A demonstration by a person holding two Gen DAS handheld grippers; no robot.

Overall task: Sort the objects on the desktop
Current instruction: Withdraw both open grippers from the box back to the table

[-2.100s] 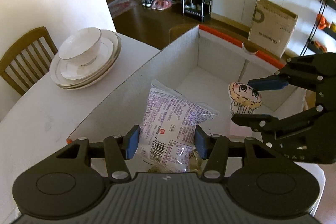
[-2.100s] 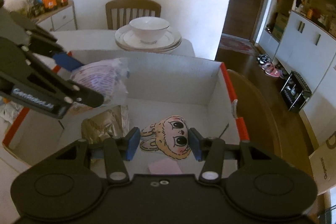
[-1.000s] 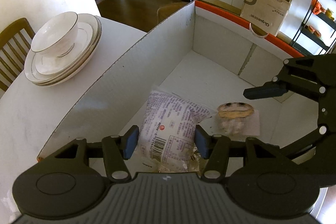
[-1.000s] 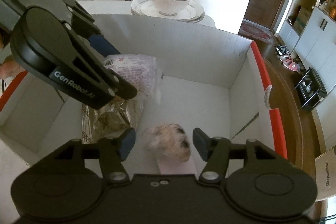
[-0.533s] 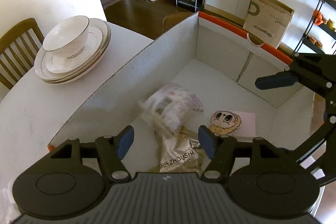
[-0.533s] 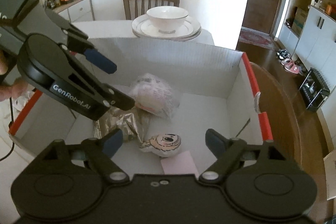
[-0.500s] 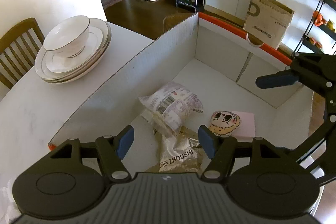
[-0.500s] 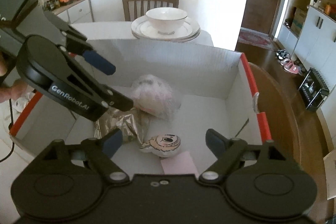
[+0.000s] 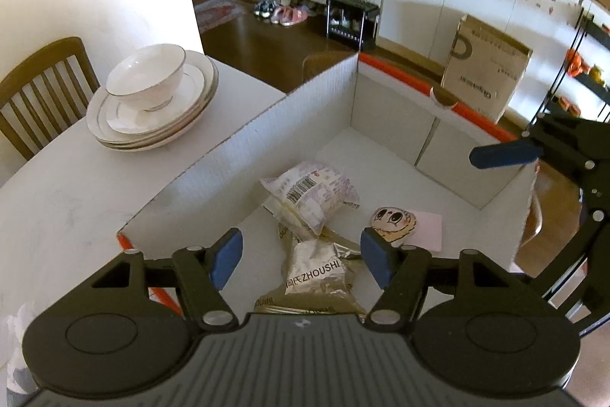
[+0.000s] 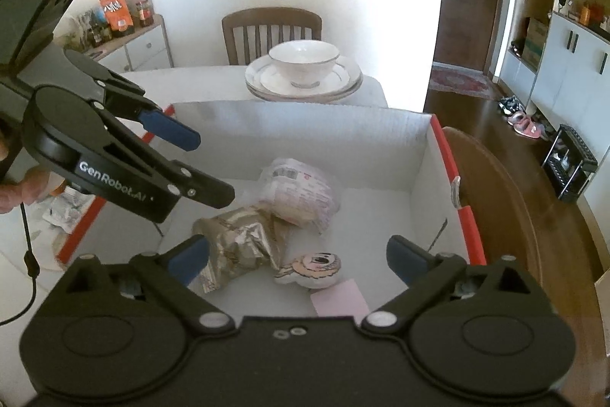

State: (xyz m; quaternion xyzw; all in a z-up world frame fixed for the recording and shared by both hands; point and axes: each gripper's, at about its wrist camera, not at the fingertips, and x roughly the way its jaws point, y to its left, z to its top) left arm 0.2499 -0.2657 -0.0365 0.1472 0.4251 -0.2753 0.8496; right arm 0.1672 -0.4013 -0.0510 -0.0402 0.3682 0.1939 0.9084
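A white cardboard box (image 9: pixel 267 128) with orange rims (image 10: pixel 453 163) stands on the table. In it lie a purple-and-white snack bag (image 9: pixel 312 191) (image 10: pixel 301 195), a gold foil packet (image 9: pixel 318 271) (image 10: pixel 238 239), a cartoon-face plush (image 9: pixel 392 224) (image 10: pixel 310 267) and a pink note (image 9: pixel 429 229) (image 10: pixel 339 298). My left gripper (image 9: pixel 301 256) is open and empty above the box's near end; it also shows in the right wrist view (image 10: pixel 206 166). My right gripper (image 10: pixel 297 256) is open and empty above the plush.
A bowl on stacked plates (image 9: pixel 152 90) (image 10: pixel 303 69) sits on the white table (image 9: pixel 57 185) beyond the box. Wooden chairs (image 9: pixel 42 79) (image 10: pixel 272 27) stand at the table's edge. A crumpled wrapper (image 10: pixel 65 208) lies left of the box.
Both grippers opened and dropped their loads: the snack bag fell from the left one, the plush from the right. Both then lifted and drew back from the box.
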